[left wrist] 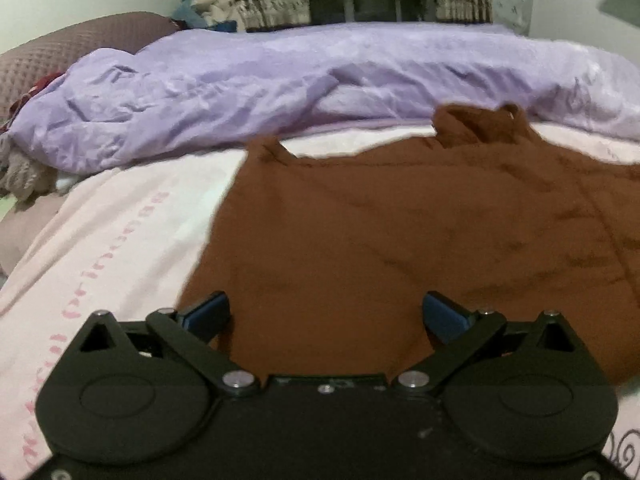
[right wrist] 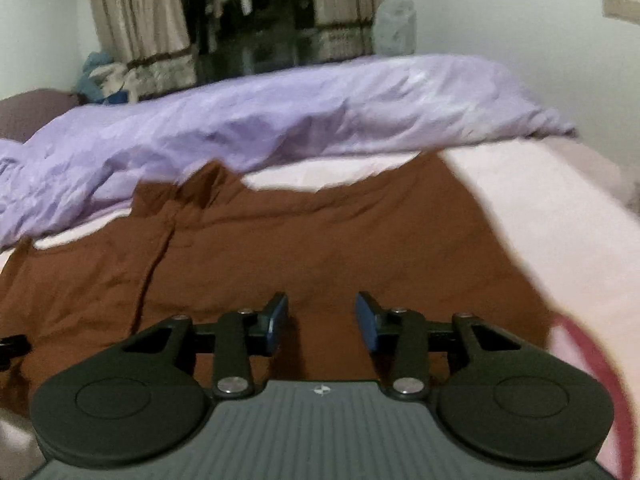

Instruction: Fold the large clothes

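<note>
At the far left of the left wrist view, a brownish quilted pillow (left wrist: 80, 46) is seen at the head of the bed, with a rumpled lilac duvet (left wrist: 280, 84) stretched across the far side. A pale pink sheet (left wrist: 112, 220) with pink lettering is spread beneath. The brown garment (left wrist: 380, 232) is laid flat on the sheet, its far edge lying just short of the duvet. The left gripper (left wrist: 326, 312) is held over the garment's near edge; its fingers (left wrist: 210, 310) are spread wide, and nothing is clamped between them. In the right wrist view the right gripper (right wrist: 322, 322) is held above the same garment, its blue-padded fingers (right wrist: 366, 318) parted by a narrower gap with only cloth seen below. Curtains (right wrist: 136, 20) are hung behind the bed.
</note>
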